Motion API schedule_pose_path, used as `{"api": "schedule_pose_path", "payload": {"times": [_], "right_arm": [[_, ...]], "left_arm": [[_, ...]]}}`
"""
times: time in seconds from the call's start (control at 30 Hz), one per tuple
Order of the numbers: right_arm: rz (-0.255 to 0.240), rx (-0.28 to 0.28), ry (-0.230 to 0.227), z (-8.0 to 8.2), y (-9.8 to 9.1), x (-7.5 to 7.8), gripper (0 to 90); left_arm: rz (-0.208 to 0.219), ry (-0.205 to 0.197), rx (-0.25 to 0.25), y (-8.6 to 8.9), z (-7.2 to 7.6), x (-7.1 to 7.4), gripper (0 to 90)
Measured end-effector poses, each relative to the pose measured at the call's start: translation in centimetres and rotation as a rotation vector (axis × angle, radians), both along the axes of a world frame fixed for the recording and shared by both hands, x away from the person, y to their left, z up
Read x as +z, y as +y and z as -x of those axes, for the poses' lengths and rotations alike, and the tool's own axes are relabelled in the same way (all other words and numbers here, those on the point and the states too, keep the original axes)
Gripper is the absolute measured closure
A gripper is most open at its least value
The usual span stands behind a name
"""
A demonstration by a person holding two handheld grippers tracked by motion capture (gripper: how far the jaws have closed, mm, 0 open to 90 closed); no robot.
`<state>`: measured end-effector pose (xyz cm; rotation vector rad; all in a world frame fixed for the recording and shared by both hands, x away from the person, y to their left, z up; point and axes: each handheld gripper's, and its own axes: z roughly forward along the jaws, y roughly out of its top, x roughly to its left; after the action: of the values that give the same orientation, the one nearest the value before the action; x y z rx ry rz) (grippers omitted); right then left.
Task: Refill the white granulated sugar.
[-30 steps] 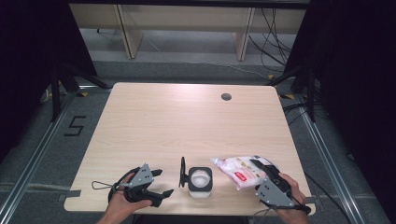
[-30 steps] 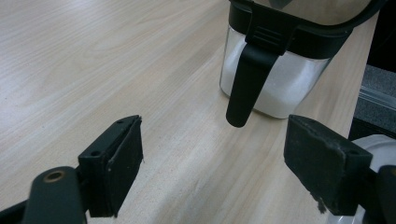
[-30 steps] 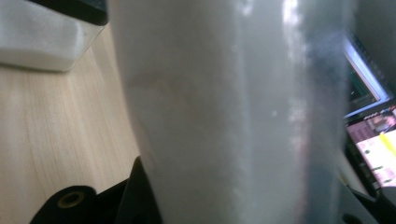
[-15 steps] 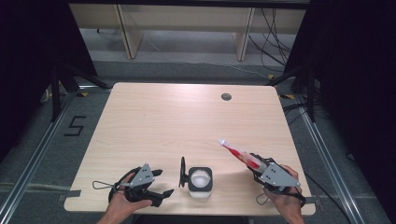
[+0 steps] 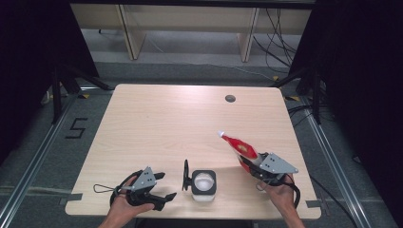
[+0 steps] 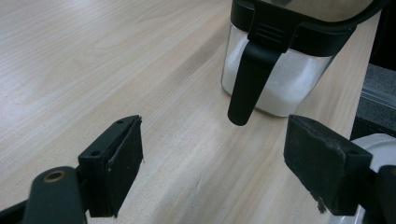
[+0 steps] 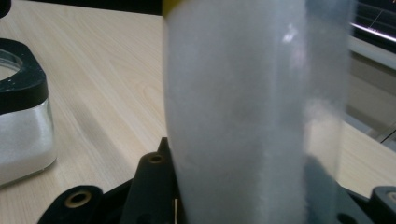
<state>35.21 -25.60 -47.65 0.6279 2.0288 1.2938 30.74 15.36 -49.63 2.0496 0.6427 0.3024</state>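
A blurred white bag (image 7: 243,116), apparently clamped in the tongs (image 7: 243,200), beside a jar (image 7: 21,126).

Most of the table (image 5: 157,123) is bare wood, so a hand could go almost anywhere across the middle and far side. Near the front edge a jar (image 5: 203,186) stands in the way, with its open black lid (image 5: 186,175) sticking up on its left side.
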Motion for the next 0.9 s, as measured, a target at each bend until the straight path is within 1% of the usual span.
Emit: {"api": "schedule_pose_path", "payload": {"times": [0.03,0.07,0.1,0.13,0.17,0.2,0.23,0.27,0.3,0.33,0.37,0.4,0.43,0.47,0.5,0.53,0.57,0.6,0.63,0.67,0.7,0.77,0.8,0.87,0.9], "right_arm": [[0.013,0.003,0.01,-0.1,-0.2,-0.1,67.7],[0.004,-0.006,0.03,-0.1,-0.2,-0.2,67.9],[0.001,-0.003,0.034,-0.1,-0.4,-0.1,67.9],[-0.014,-0.022,0.042,0.0,-0.5,-0.1,67.9],[0.008,-0.024,-0.001,-0.2,-0.8,0.0,67.9],[0.001,-0.026,-0.004,-0.2,-0.9,-0.1,67.9],[-0.005,-0.026,0.005,-0.1,-0.9,-0.1,68.1],[0.004,-0.028,0.007,-0.1,-1.0,-0.1,68.2],[0.004,-0.029,0.007,0.0,-1.1,-0.1,68.3],[-0.004,-0.028,0.006,0.0,-1.2,-0.1,68.4],[0.008,-0.031,0.014,0.1,-1.6,0.0,68.5],[0.002,-0.035,0.005,0.2,-1.8,0.0,68.6],[-0.013,-0.037,0.004,0.3,-2.1,-0.1,68.7],[-0.047,-0.046,0.028,0.5,-2.4,-0.2,68.9],[-0.061,-0.045,0.024,0.5,-2.9,-0.3,68.9],[-0.072,-0.051,0.041,0.5,-3.3,-0.3,69.0],[-0.071,-0.051,0.032,0.5,-3.6,-0.3,69.0],[-0.085,-0.061,0.045,0.5,-3.8,-0.4,68.9],[-0.107,-0.066,0.032,0.5,-3.9,-0.5,68.9],[-0.127,-0.085,0.05,0.7,-4.0,-0.6,69.0],[-0.103,-0.073,0.029,0.5,-4.2,-0.5,69.0],[-0.118,-0.068,0.053,0.7,-4.1,-0.5,69.0],[-0.116,-0.068,0.06,0.8,-4.1,-0.4,69.0],[-0.127,-0.077,0.066,0.9,-4.0,-0.5,68.8],[-0.119,-0.077,0.063,0.9,-4.2,-0.4,68.7]], "left_arm": [[-0.005,-0.011,-0.003,0.0,0.0,0.0,19.3],[-0.001,-0.01,-0.005,0.0,0.0,0.0,19.3],[-0.004,-0.013,-0.005,0.0,0.0,0.0,19.3],[-0.003,-0.01,0.0,0.0,0.0,0.0,19.3],[-0.005,-0.014,-0.004,0.0,-0.1,0.0,19.3],[0.001,-0.008,0.0,0.0,0.0,0.0,19.3],[-0.01,-0.001,-0.004,0.0,0.0,0.1,19.3],[-0.01,0.0,-0.003,0.0,0.1,0.1,19.3],[0.0,0.009,0.007,0.0,0.1,0.1,19.3],[-0.002,0.004,0.0,0.0,0.1,0.1,19.3],[0.0,0.02,0.0,0.0,0.1,0.1,19.3],[0.013,0.018,0.006,-0.1,0.2,0.1,19.3],[0.001,0.007,0.001,0.0,0.1,0.1,19.3],[0.001,0.003,-0.004,0.0,0.1,0.2,19.3],[-0.001,0.002,-0.002,0.0,0.1,0.2,19.3],[0.003,0.004,-0.001,0.0,0.1,0.2,19.3],[0.002,0.004,-0.002,0.0,0.1,0.2,19.3],[-0.001,0.004,-0.004,0.0,0.1,0.1,19.3],[-0.004,0.004,-0.005,0.0,0.1,0.2,19.3],[-0.001,0.003,-0.004,0.0,0.1,0.2,19.3],[0.001,0.003,-0.002,0.0,0.1,0.2,19.3],[-0.001,0.001,-0.002,0.0,0.1,0.2,19.3],[0.0,0.004,-0.001,0.0,0.1,0.2,19.3],[0.0,0.001,-0.004,0.0,0.1,0.2,19.3],[0.0,0.002,0.001,0.0,0.1,0.2,19.3]]}}
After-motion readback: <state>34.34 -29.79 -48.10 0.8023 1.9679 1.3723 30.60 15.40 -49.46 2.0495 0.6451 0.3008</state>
